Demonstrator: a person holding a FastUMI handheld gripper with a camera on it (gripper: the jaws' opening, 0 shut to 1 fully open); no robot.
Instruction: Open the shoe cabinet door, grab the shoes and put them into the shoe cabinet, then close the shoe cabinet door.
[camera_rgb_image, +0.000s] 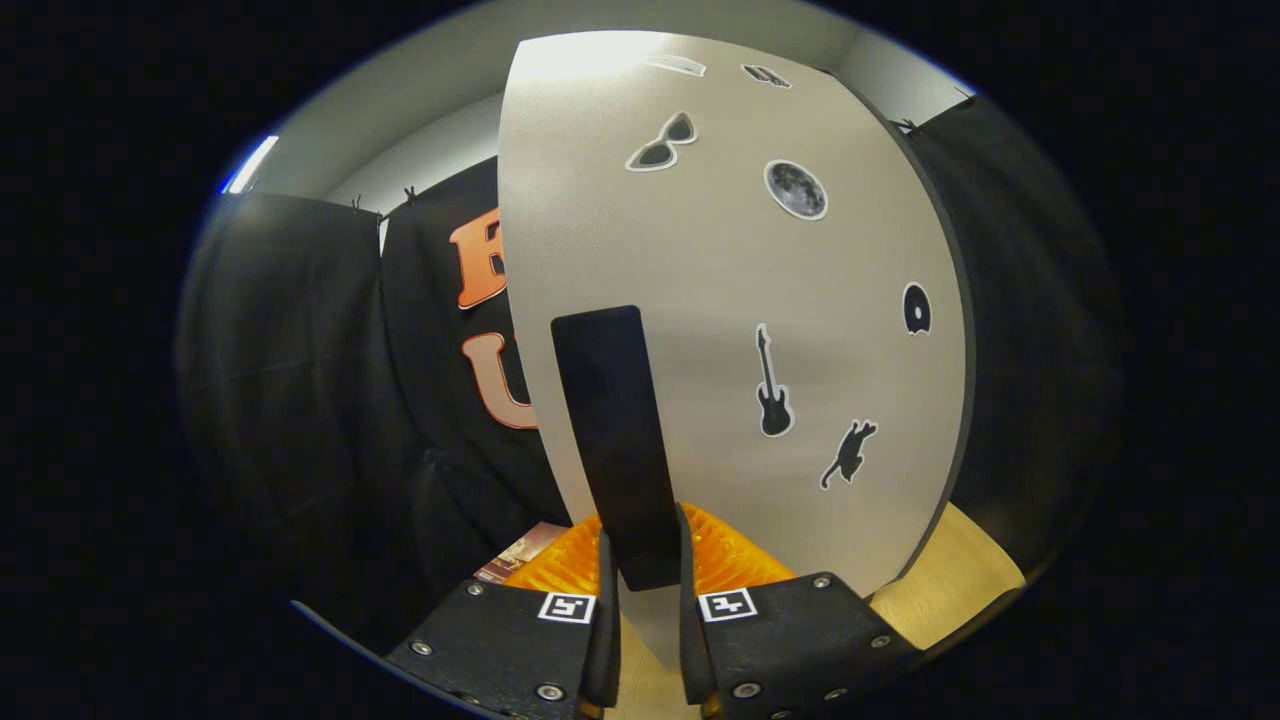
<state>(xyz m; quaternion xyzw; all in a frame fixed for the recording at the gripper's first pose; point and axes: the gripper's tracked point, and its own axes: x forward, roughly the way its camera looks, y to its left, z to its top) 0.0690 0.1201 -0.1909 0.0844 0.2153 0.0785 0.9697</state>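
Observation:
The shoe cabinet door (720, 280) is a pale grey panel with several small stickers, standing right in front of me. A long black handle (615, 440) runs down its left part. My gripper (648, 590) is shut on the lower end of that handle, one finger pressing on each side. The door's left edge stands free against the dark wall behind it, so it looks swung partly out. No shoes are in sight.
Black cloth walls hang to the left and right of the door. A light wooden surface (960, 570) shows below the door at the right. A small printed card (520, 550) lies low at the left, beside my fingers.

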